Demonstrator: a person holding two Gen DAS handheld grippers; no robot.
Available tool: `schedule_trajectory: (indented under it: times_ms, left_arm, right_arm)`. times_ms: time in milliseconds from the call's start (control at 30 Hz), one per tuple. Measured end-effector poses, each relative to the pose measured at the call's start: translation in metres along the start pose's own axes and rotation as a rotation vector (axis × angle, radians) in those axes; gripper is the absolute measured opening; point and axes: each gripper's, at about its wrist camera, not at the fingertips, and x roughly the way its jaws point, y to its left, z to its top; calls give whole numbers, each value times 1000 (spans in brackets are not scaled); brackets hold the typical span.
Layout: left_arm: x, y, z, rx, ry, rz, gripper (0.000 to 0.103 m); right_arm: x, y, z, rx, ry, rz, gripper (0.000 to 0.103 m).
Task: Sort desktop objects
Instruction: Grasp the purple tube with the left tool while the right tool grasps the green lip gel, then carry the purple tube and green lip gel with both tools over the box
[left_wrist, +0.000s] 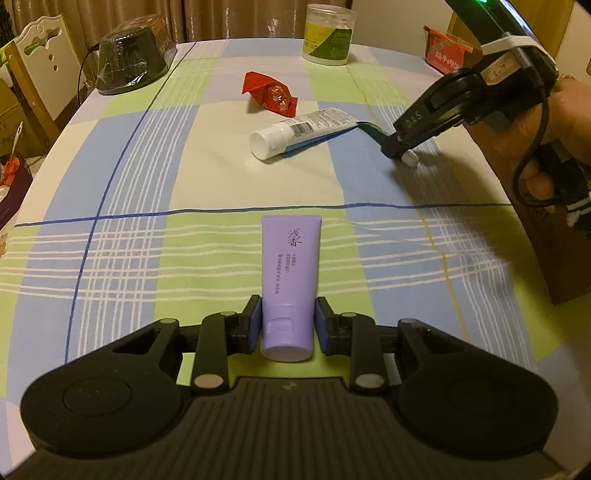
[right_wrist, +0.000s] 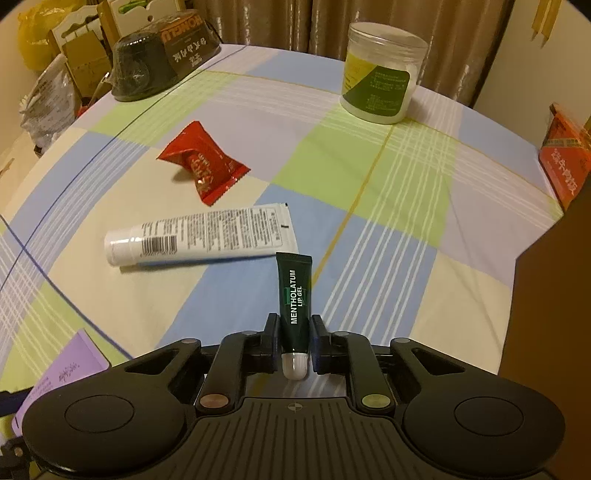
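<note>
My left gripper (left_wrist: 287, 322) is shut on a purple tube (left_wrist: 289, 273), cap toward the camera, held just above the checked tablecloth. My right gripper (right_wrist: 294, 334) is shut on a dark green Mentholatum lip gel tube (right_wrist: 296, 299) with a white cap; it shows in the left wrist view (left_wrist: 397, 146) low over the cloth. A white tube (right_wrist: 199, 236) lies on its side just beyond the lip gel's tip, also in the left wrist view (left_wrist: 299, 131). A red snack packet (right_wrist: 205, 166) lies farther back.
A clear jar with a green label (right_wrist: 380, 74) stands at the far edge. A dark wrapped bowl (right_wrist: 159, 55) sits at the far left. An orange box (right_wrist: 565, 162) is at the right edge. A brown box wall (left_wrist: 546, 251) rises at the right.
</note>
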Motion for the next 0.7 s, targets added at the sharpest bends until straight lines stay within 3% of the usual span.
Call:
schedule_trajectory:
  times_ms: [700]
  left_arm:
    - [-47,21,-14,49,-50,12,25]
  right_arm:
    - [-98,42,-63,131,-89,53,14]
